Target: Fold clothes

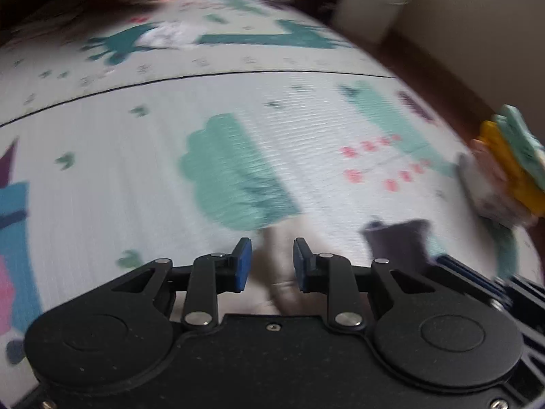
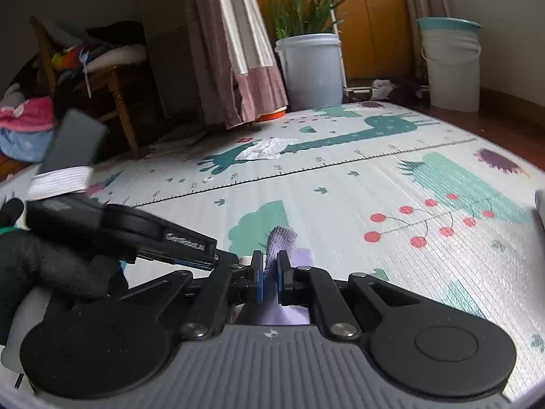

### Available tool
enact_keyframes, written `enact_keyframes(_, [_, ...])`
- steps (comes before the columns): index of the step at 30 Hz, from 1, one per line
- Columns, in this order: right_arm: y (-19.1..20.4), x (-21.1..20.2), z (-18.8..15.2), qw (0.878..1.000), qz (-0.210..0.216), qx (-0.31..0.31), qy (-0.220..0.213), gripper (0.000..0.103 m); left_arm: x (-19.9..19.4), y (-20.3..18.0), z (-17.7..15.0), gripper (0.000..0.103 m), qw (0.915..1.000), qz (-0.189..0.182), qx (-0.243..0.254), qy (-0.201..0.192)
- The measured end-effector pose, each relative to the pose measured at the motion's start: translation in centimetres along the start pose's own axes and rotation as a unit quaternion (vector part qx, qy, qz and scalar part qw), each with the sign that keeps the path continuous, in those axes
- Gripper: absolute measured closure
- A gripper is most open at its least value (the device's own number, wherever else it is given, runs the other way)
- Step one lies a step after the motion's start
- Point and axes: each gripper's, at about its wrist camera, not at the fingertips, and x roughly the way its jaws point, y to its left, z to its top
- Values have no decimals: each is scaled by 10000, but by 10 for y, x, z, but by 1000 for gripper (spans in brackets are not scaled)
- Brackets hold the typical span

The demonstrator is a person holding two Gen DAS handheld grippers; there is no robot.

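Observation:
In the right wrist view my right gripper is shut on a lavender cloth; a ribbed edge sticks up between the blue pads and more fabric hangs below. A hand in a black glove holds the left tool's black body, whose tip sits just left of the right jaws. In the blurred left wrist view my left gripper stands open, its pads apart. A pale strip of fabric shows behind the gap. A dark purple fold rises to its right.
A printed play mat covers the floor. Several folded clothes are stacked at the mat's right edge. A crumpled white scrap lies far back. Beyond the mat stand two white buckets, a curtain and a chair piled with clothes.

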Motion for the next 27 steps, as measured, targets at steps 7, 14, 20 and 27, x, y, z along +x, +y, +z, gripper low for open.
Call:
enact_keyframes(7, [-11,-4,2,9999,26,146,-81,93,23,8,-14,79,9959,121,-802,398])
enact_keyframes(14, [-11,-8,5,9997,142,107,-156,93,15,-6,-22,101,9970,35,-727,251])
enact_keyframes(20, [-7,-6,3,9995,278,20,-129,93,1,-3,-28,103,9882,340,-1418,468])
enact_keyframes(27, [-7,-5,0,9996,255,34,-121,93,9,7,-27,63,9894,-62,-1423,279])
